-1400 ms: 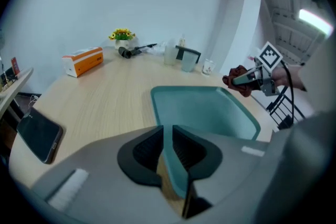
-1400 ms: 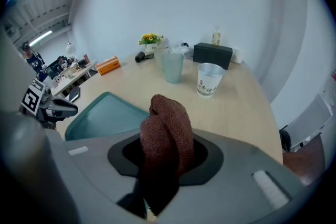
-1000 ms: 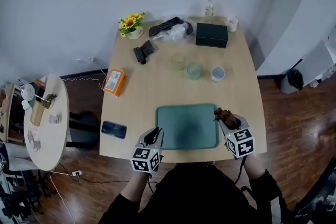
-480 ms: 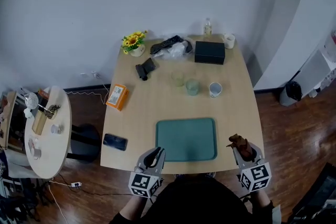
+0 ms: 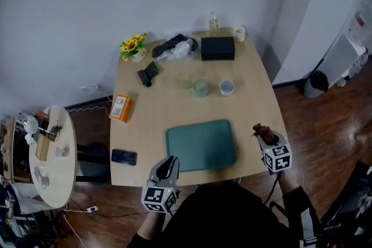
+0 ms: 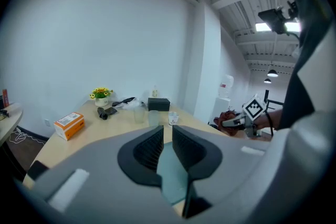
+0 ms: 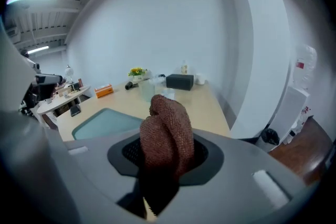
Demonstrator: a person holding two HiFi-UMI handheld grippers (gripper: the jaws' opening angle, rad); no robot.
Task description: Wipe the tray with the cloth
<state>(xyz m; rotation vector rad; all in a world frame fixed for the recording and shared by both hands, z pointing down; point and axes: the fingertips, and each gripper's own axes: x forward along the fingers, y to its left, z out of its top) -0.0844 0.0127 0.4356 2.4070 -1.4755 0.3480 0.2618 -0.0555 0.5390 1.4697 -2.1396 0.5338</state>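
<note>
Right gripper view shows the right gripper point(image 7: 166, 157) with its jaws clamped on a brown knitted cloth point(image 7: 167, 131), which bulges up in a bunched fold between and above them. A teal rectangular tray point(image 7: 102, 122) lies ahead of these jaws and off to their left, apart from the cloth, flat on the light wooden tabletop point(image 7: 210, 107). From the head view, the cloth point(image 5: 265, 133) sits past the tray's right edge point(image 5: 233, 142), near the right rim of the tabletop.

On the left gripper point(image 6: 167, 147) the jaws stand nearly together with a slim gap and nothing in it. The tray point(image 6: 171, 178) shows through that gap, just ahead of and below them. From the head view these jaws point(image 5: 169, 166) sit at the tray's near left corner.
</note>
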